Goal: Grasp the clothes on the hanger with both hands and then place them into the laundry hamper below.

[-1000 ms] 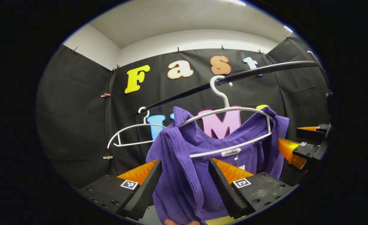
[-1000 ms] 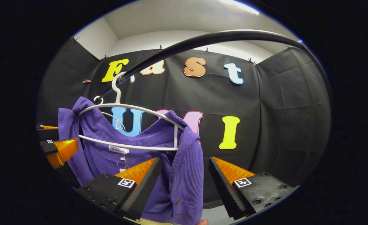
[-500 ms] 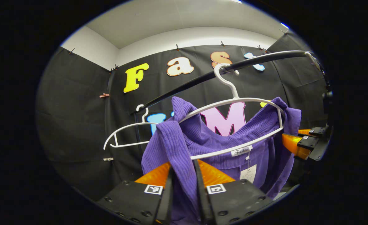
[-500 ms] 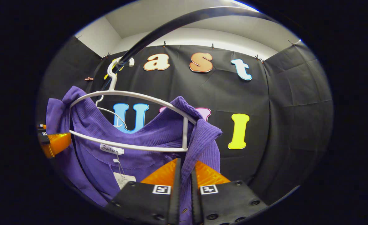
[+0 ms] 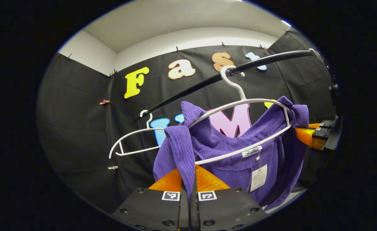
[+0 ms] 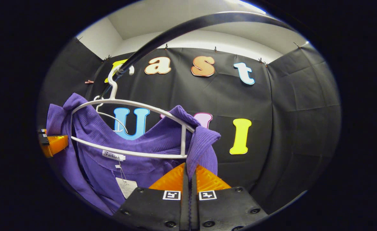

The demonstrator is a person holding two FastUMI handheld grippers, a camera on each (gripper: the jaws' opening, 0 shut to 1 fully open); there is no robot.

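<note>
- Gripping the purple garment (image 5: 220, 144) at one shoulder, the left tool (image 5: 188, 189) is closed on a fold of it at the bottom centre of the left gripper view.
- The right tool (image 6: 189, 186) is clamped the same way on the other shoulder, bottom centre of the right gripper view.
- The garment hangs on the white hanger (image 5: 239, 106), in the middle of the frame.
- It looks soft, ribbed and light; shoulders seem the right place to hold.
- Behind, the hanger hooks on a black rail (image 5: 265, 61), with an empty hanger (image 5: 134, 141) farther left.
</note>
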